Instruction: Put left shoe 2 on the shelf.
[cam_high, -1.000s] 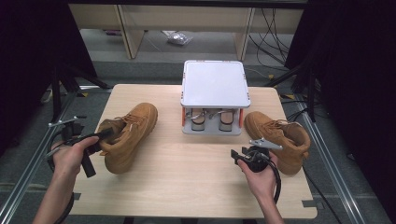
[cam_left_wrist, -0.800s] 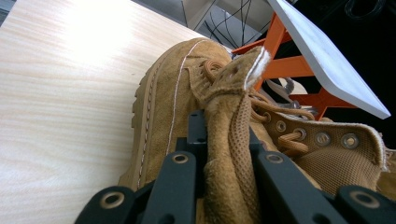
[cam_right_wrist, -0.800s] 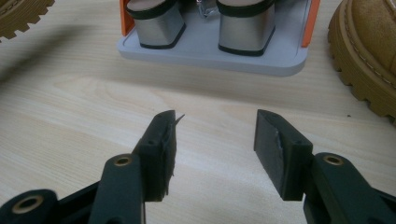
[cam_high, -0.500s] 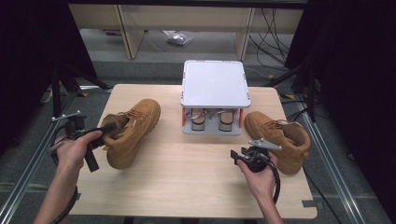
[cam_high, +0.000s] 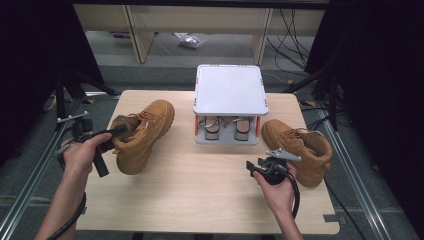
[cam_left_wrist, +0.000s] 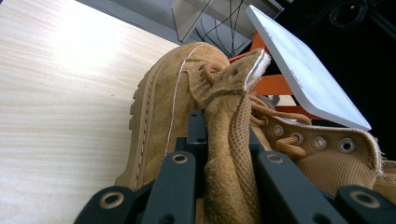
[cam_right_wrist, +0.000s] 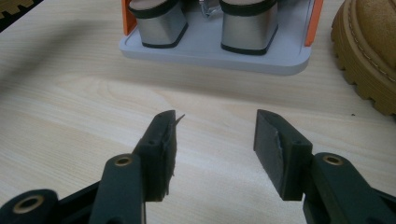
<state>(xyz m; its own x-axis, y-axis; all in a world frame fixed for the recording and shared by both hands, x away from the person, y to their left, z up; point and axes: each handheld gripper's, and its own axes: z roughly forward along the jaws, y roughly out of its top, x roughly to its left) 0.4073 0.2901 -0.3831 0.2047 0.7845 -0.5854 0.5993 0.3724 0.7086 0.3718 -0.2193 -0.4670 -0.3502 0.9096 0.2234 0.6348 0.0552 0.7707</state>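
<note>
Tan boot (cam_high: 142, 134), toe toward rack (cam_high: 229, 107), tilted

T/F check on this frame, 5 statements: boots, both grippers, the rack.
1. The left gripper is clamped on the collar of the left boot. True.
2. The right gripper holds the right boot. False: its jaws are open over bare table, nothing between them.
3. A pair of block-heeled shoes sits on the lower shelf of the small shoe rack. True.
4. Both boots lie on the same side of the rack. False: one on each side.
5. The rack's white top carries a boot. False: it is bare.
</note>
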